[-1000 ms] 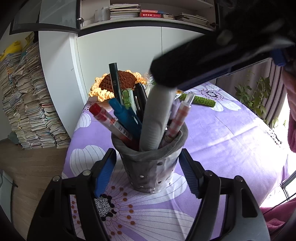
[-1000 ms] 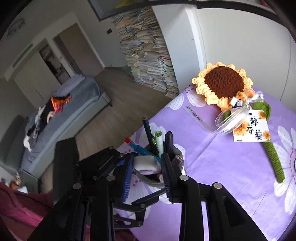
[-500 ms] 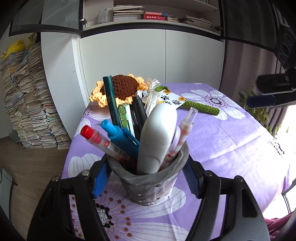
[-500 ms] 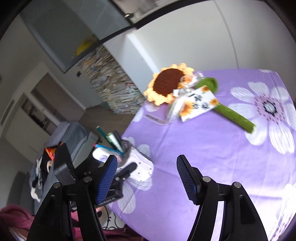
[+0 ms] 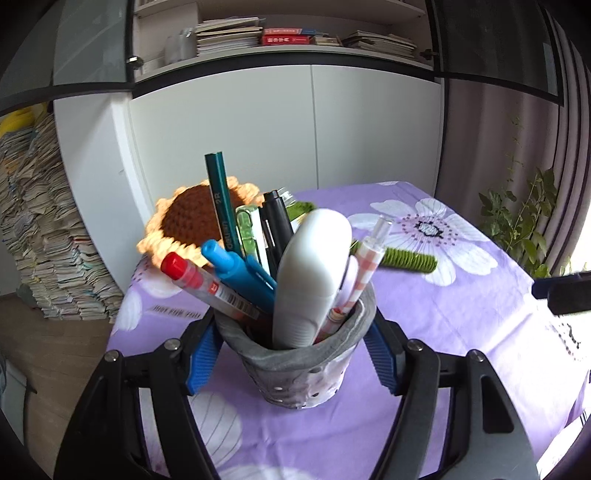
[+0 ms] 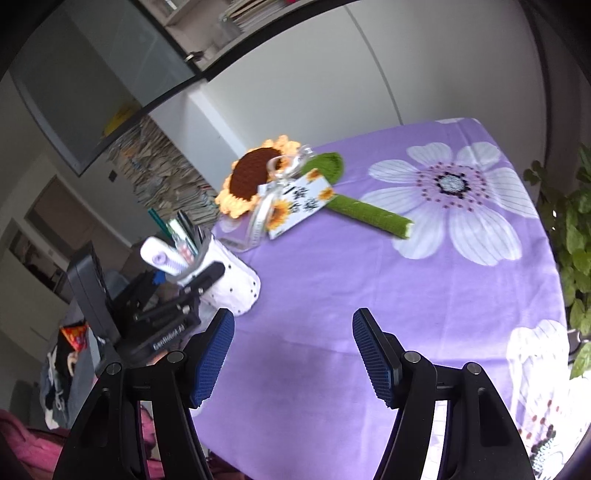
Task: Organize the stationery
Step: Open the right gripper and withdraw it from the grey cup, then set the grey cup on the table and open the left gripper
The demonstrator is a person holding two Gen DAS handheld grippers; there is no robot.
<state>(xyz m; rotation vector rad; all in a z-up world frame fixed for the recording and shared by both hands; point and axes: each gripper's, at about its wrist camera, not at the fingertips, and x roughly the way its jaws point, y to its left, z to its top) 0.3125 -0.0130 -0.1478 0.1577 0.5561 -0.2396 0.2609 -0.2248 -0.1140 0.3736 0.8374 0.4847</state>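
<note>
Holder (image 5: 295,362), soft felt, top-heavy with pens: my left claw (image 5: 291,354) clenched round its middle; right claw (image 6: 291,354) released, empty.

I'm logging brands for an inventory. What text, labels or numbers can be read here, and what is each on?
"2R": on the green pencil in the pen holder.
"JUST FOR YOU": on the ribbon, blurred, likely reading.
"GenRobot.AI": on the left gripper body, blurred.
Barcode label on the red-capped pen: too small.
Characters on the sunflower card: blurred, unreadable.
Red book spines on the shelf: unreadable.
</note>
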